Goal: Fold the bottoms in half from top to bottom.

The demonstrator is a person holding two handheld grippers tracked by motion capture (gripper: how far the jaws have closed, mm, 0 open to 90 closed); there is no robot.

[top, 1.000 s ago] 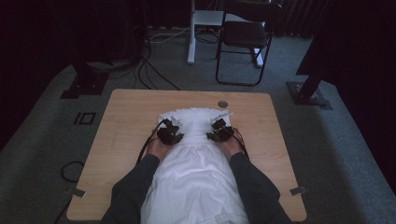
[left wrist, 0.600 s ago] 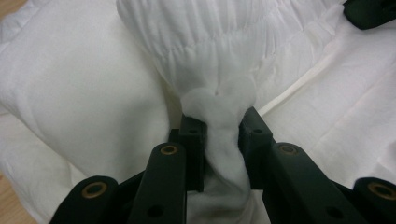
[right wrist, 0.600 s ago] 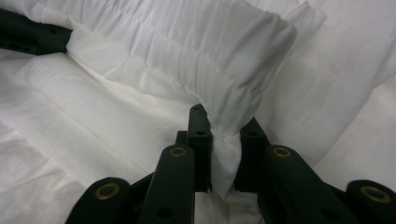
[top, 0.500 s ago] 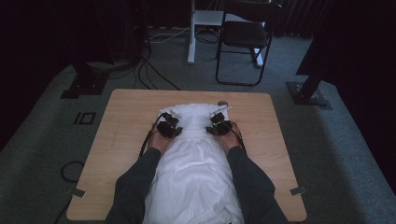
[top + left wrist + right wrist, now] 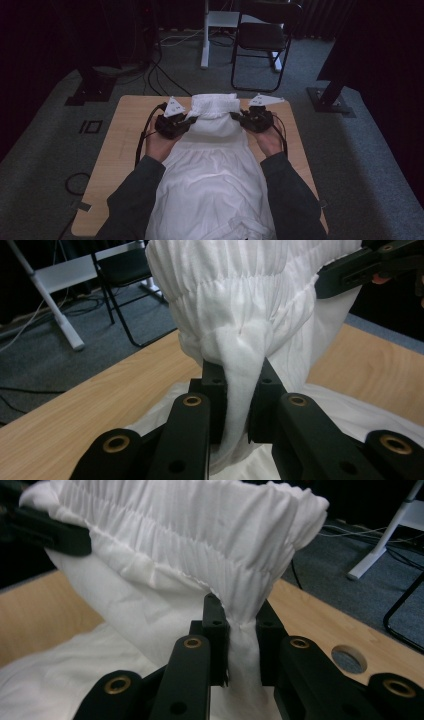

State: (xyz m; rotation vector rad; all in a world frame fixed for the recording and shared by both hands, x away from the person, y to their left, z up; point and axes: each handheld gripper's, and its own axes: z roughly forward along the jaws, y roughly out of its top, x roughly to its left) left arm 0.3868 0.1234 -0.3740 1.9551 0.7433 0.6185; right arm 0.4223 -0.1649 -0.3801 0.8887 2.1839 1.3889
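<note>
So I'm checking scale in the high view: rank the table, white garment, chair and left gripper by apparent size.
1. Table.
2. White garment, which covers much of the table.
3. Chair, though it stands farther from the camera, so it looks smaller than it is.
4. Left gripper, clearly smallest.

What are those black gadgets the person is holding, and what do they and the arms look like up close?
Each hand holds a black two-fingered tool: the left gripper and the right gripper. Each carries a pale grey three-cornered plate on top and trails a black cable. Up close, the fingers are blocky black bars on linked arms with brass-coloured rivets. The person wears dark grey long sleeves.
</note>
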